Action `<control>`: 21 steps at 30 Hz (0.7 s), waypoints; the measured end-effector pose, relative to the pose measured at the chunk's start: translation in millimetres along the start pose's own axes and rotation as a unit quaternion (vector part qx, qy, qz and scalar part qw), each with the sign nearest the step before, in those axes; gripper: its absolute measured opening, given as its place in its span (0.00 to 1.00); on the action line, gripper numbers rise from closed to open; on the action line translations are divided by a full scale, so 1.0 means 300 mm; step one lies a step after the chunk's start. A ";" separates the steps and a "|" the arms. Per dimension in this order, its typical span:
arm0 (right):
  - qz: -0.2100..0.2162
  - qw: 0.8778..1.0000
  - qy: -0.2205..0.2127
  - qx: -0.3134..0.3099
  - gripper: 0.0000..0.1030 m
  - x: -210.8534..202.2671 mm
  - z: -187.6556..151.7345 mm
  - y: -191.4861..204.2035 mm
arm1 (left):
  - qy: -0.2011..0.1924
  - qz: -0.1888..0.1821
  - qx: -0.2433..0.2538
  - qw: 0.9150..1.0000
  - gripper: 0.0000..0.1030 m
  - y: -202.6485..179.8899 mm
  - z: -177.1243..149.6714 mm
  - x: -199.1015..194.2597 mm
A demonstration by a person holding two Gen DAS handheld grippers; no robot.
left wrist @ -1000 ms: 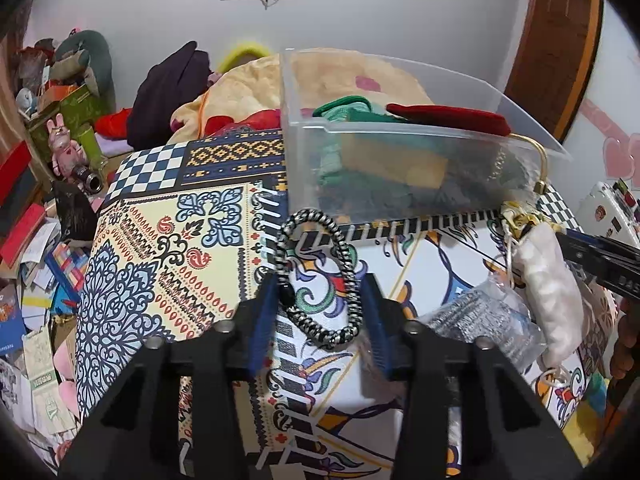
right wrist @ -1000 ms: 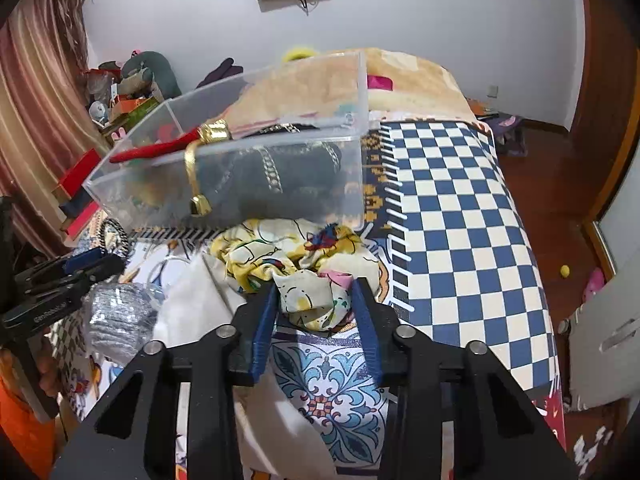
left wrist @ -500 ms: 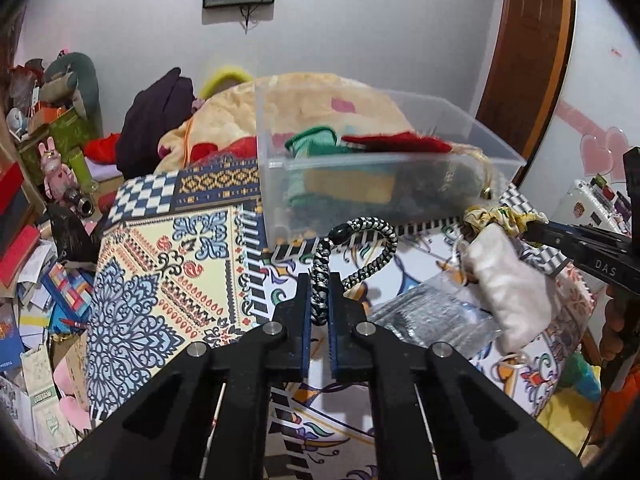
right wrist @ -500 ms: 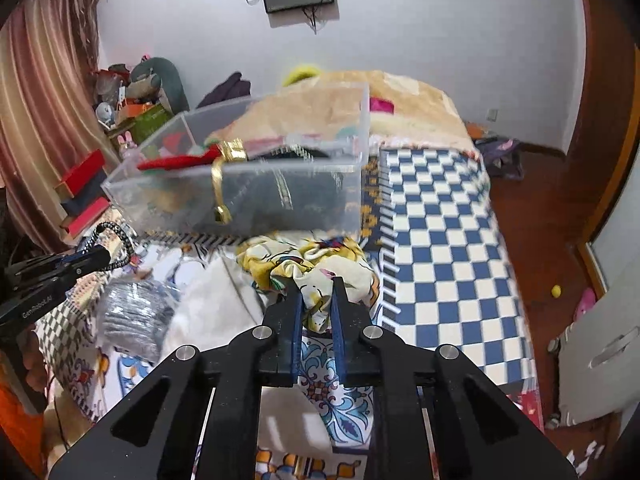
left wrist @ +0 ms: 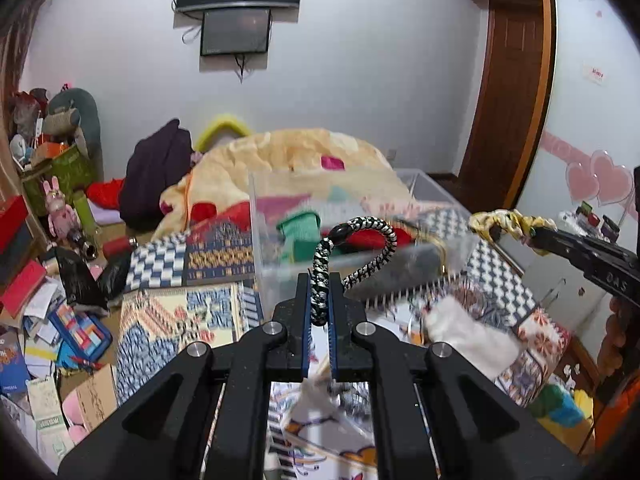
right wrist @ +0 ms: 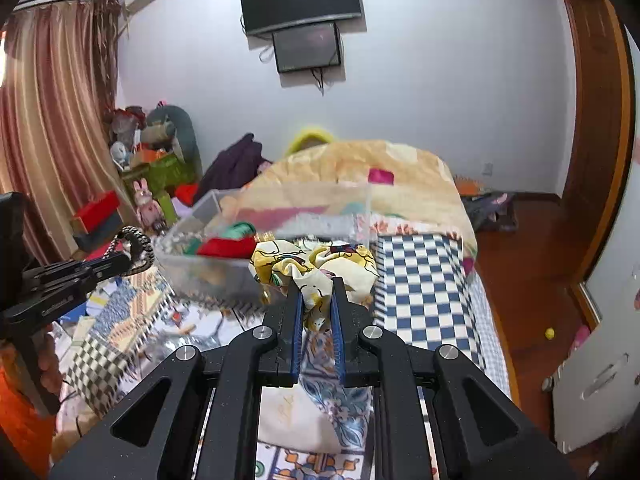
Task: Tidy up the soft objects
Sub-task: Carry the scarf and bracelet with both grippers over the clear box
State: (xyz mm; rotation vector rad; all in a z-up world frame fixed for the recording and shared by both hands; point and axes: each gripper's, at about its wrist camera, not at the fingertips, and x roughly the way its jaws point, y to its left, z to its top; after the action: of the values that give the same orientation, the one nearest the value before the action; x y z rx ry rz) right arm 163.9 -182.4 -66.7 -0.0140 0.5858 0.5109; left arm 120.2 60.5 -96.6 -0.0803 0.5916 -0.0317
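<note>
My left gripper (left wrist: 319, 280) is shut on a black-and-white braided hair band (left wrist: 360, 248) and holds it up above the patterned bed cover, in front of the clear plastic box (left wrist: 264, 268). The band and left gripper also show in the right wrist view (right wrist: 138, 248). My right gripper (right wrist: 315, 292) is shut on a yellow printed fabric scrunchie (right wrist: 316, 266), lifted off the bed near the box (right wrist: 200, 276). The scrunchie shows at the right of the left wrist view (left wrist: 508, 222). The box holds green and red soft items (left wrist: 300, 230).
A cream cloth pouch (left wrist: 468, 332) and a silvery bag lie on the bed cover (left wrist: 168, 320). A beige blanket heap (right wrist: 360, 168) sits behind the box. Clutter covers the floor at left (left wrist: 44, 320). A wooden door (right wrist: 596, 140) stands at right.
Both grippers closed on their items, the left on the hair band, the right on the scrunchie, and rose off the bed cover. The box now appears lower and farther.
</note>
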 end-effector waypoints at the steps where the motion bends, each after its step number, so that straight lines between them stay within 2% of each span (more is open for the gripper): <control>1: 0.001 1.000 -0.007 -0.002 0.11 -0.002 0.016 0.012 | -0.004 0.000 -0.002 1.000 0.06 0.001 0.017 0.001; 5: 0.008 1.000 -0.025 -0.002 0.11 0.013 0.056 0.033 | -0.015 0.010 -0.005 1.000 0.06 0.003 0.069 0.029; 10: 0.007 0.999 -0.033 -0.013 0.11 0.066 0.092 0.072 | -0.008 0.015 -0.011 1.000 0.06 0.003 0.110 0.091; 21: -0.005 1.000 -0.004 -0.013 0.11 0.226 0.104 0.092 | 0.031 0.014 -0.025 0.999 0.06 0.003 0.118 0.250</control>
State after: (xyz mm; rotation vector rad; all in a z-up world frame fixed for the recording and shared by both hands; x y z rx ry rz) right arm 215.7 -122.3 -73.0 -0.0402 0.5704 0.5092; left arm 202.1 59.9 -109.0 -0.1193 0.6549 0.0083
